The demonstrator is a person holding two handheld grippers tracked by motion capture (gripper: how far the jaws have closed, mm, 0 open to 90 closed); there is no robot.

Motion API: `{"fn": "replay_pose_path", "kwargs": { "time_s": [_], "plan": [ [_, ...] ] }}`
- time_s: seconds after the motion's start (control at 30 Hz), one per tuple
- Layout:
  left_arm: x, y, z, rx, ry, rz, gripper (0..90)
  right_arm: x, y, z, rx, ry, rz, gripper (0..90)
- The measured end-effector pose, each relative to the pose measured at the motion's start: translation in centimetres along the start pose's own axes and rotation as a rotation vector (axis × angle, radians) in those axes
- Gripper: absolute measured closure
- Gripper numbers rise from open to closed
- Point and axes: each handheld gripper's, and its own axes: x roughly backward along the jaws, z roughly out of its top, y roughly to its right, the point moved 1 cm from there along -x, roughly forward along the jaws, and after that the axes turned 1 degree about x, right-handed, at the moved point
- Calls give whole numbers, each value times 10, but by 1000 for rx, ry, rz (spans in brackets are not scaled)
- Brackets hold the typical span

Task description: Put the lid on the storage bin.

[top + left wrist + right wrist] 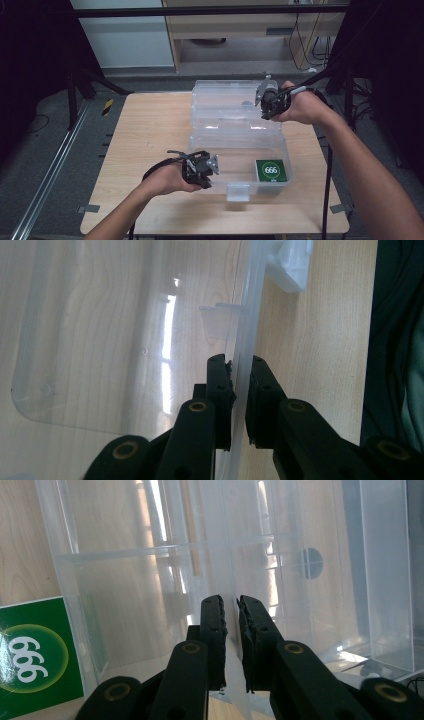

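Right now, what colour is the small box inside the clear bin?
Green box, white "666" on it; clearest in the right gripper view.

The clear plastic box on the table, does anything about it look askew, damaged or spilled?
Nothing stands out. The clear plastic box sits square on the table, lid open, with no visible cracks or spills. A green pack lies flat in its front right corner. Each hand-held gripper, left and right, pinches a thin wall.

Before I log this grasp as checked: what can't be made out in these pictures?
- Left fingers, high view: hidden behind the gripper's body and the hand; the grip on the box wall shows in the left gripper view.
- Right fingers, high view: too small to see what they pinch.
- Green pack, right gripper view: cut off by the left edge.
- Latch, left gripper view: cut off at the top.
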Motion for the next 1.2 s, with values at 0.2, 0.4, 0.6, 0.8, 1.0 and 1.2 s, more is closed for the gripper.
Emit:
{"fn": "replay_pose_path", "kwargs": {
  "time_s": [0.2,0.4,0.6,0.8,1.0,1.2],
  "plan": [
    [-1,3,3,10,0,24,829,-1,0,2,7,2,0,826],
    [-1,5,4,22,-2,44,831,2,-2,5,2,-6,23,849],
    [-1,6,2,47,18,63,827,7,-7,8,16,8,36,879],
    [-2,7,2,59,20,74,823,15,-15,10,27,19,43,888],
    [-3,8,2,70,26,84,819,24,-29,10,43,30,27,891],
    [-2,8,3,60,10,91,816,31,-44,8,61,50,15,892]
  ]
}}
